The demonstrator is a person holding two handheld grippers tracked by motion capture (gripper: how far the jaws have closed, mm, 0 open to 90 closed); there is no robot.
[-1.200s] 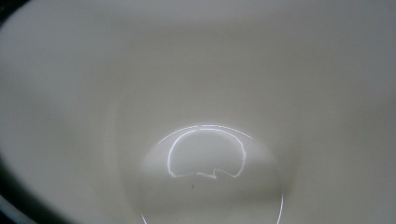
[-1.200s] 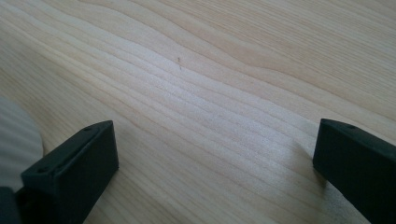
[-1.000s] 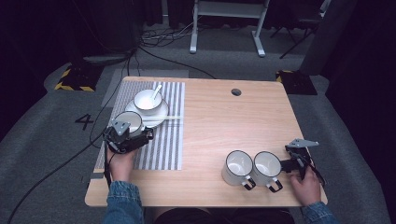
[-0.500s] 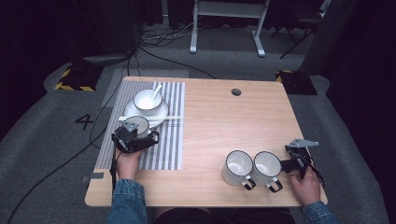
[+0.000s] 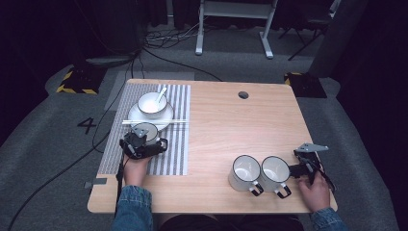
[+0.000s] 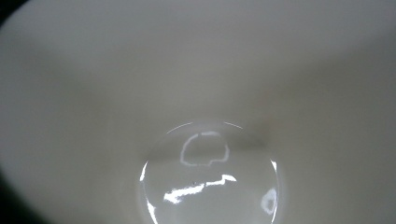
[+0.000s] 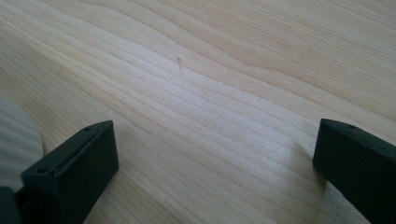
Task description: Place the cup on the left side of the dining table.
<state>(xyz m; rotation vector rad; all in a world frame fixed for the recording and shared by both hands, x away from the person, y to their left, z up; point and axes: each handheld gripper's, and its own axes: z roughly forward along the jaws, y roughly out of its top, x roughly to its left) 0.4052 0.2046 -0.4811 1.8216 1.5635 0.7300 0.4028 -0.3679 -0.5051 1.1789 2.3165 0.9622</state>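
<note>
My left gripper (image 5: 143, 146) is over the striped mat (image 5: 175, 154), shut on a white mug (image 5: 145, 130) with a dark rim. The left gripper view looks straight into that mug's glossy white inside (image 6: 201, 93). Just beyond it a white bowl (image 5: 153, 103) with a spoon (image 5: 161, 92) sits on a plate, with chopsticks (image 5: 159, 122) lying across the plate's near edge. Two more white mugs (image 5: 245, 172) (image 5: 274, 171) stand side by side at the front right. My right gripper (image 5: 299, 168) rests beside them, open (image 7: 215, 158) over bare wood.
The wooden table (image 5: 231, 125) has a round cable hole (image 5: 243, 95) near its far edge. Cables run across the floor to the left and behind. A white frame stand (image 5: 233, 19) is beyond the table.
My left gripper has carried the mug to the right, from the mat's left edge toward its middle. The right gripper and the two mugs have stayed put.
</note>
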